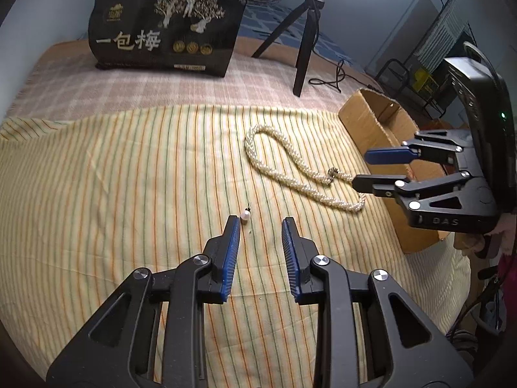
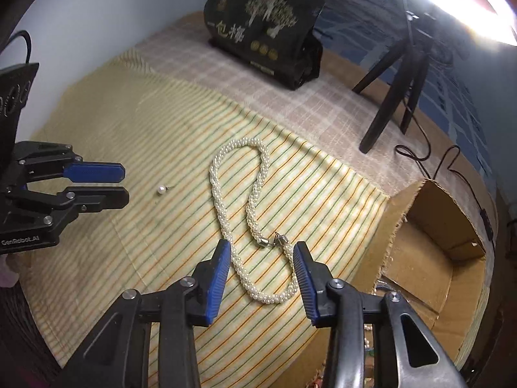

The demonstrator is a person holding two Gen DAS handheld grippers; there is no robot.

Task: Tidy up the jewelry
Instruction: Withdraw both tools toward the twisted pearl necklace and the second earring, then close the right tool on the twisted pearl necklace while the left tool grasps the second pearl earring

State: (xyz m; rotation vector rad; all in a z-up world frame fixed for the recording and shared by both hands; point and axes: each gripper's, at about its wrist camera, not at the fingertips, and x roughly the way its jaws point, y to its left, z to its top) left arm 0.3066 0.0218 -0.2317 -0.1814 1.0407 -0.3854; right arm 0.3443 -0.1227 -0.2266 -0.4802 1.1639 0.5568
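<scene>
A white pearl necklace (image 1: 290, 165) lies in a loop on the striped cloth; it also shows in the right wrist view (image 2: 255, 194). A single pearl earring (image 1: 244, 217) lies apart from it, also seen in the right wrist view (image 2: 161, 189). My left gripper (image 1: 261, 221) is open and empty, with the earring just off its left fingertip. My right gripper (image 2: 262, 247) is open and empty, its fingers on either side of the necklace's clasp end. Each gripper shows in the other's view: the right (image 1: 360, 169), the left (image 2: 124, 184).
An open cardboard box (image 1: 384, 135) stands at the cloth's right edge (image 2: 436, 242). A black snack bag (image 1: 164, 26) and a tripod (image 1: 303, 51) with a cable stand at the back. A ring light glares overhead.
</scene>
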